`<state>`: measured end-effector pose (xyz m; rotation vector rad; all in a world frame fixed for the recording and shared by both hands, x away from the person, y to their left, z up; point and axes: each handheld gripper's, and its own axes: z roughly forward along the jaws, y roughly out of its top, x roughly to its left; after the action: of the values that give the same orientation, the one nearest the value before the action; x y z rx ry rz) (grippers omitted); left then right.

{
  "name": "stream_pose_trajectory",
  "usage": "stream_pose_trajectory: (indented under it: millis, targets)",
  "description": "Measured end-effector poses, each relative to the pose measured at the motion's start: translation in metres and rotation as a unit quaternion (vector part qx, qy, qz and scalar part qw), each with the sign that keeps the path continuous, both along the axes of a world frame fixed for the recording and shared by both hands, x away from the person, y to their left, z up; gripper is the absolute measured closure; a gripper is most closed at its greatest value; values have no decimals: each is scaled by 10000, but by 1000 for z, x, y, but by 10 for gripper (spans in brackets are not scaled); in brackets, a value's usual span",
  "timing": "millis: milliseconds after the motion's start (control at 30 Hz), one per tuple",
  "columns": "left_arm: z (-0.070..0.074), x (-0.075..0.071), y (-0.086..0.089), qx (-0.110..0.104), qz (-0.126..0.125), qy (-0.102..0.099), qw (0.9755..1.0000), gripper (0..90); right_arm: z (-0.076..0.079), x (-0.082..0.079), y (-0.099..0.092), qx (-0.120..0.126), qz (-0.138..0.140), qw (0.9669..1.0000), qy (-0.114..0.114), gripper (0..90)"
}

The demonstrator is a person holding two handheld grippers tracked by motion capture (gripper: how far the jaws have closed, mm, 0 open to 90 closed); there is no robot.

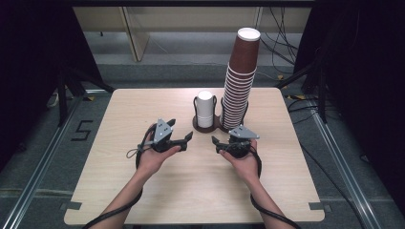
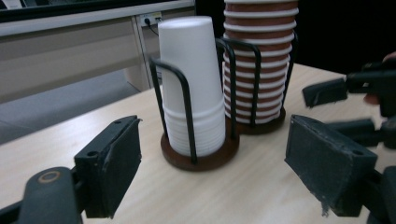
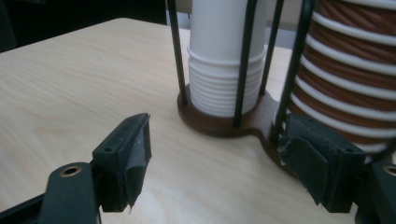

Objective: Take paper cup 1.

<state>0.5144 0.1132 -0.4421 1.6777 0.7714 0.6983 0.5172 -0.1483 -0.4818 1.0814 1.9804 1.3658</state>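
Note:
A dark wire cup holder (image 1: 213, 127) stands at the table's far middle. Its left rack holds a short stack of white cups (image 1: 205, 109), its right rack a tall stack of brown cups (image 1: 241, 78). My left gripper (image 1: 184, 131) hovers in front and left of the holder, open, with nothing between its jaws. My right gripper (image 1: 216, 144) is open and bare too, just in front of the brown stack. In the left gripper view the white cups (image 2: 191, 84) and brown cups (image 2: 259, 60) stand ahead of my left gripper (image 2: 212, 156). The right gripper view has my right gripper (image 3: 219, 154) close before the holder's base (image 3: 219, 125).
The light wooden table (image 1: 143, 191) has bare room all around the holder and toward its front edge. Dark stands and cables sit on the floor on both sides. The other gripper (image 2: 355, 88) shows at the right of the left gripper view.

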Motion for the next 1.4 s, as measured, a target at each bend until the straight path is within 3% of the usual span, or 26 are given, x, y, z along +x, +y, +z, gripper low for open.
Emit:
stream_pose_trajectory:
  millis: [33, 167, 200, 267, 300, 533, 667, 767, 833, 900, 933, 1067, 1367, 1400]
  targets:
    - [9, 12, -2, 116, -20, -159, 9998, 189, 2, 8, 5, -26, -3, 10000, -65, 261]
    - [20, 25, -8, 121, 8, -204, 9997, 200, 2, 19, 14, 18, -47, 10000, -62, 266]
    - [23, 29, -11, 114, 1, -220, 9997, 203, 1, 25, 19, 54, -73, 9999, 75, 267]
    - [27, 36, -15, 137, -2, -226, 9997, 204, 0, 29, 21, -31, -27, 10000, -27, 268]
    - [29, 39, -18, 175, 5, -233, 9996, 207, 0, 31, 23, 44, -117, 9999, 77, 269]
    - [32, 59, -32, 240, 36, -160, 9996, 216, -5, 45, 36, 105, -228, 9995, 177, 270]
    - [32, 73, -40, 237, 75, -97, 9996, 230, -9, 53, 41, 19, -327, 9993, 202, 270]
    - [33, 77, -43, 301, 85, -86, 9995, 236, -11, 55, 42, 79, -432, 9986, 288, 272]
    - [34, 81, -46, 340, 77, -72, 9994, 241, -14, 60, 43, 149, -440, 9987, 224, 273]
    - [33, 84, -48, 379, 63, -61, 9992, 242, -14, 62, 43, 46, -409, 9990, 158, 273]
    - [33, 85, -50, 371, 63, -44, 9993, 242, -14, 62, 45, 123, -472, 9985, 257, 275]
    - [30, 90, -53, 431, 86, 5, 9990, 244, -17, 66, 47, 101, -538, 9982, 261, 275]
    - [27, 97, -57, 439, 115, 60, 9990, 248, -21, 73, 51, 91, -549, 9981, 248, 283]
    - [28, 98, -57, 442, 115, 53, 9989, 251, -22, 73, 52, 180, -604, 9977, 269, 285]
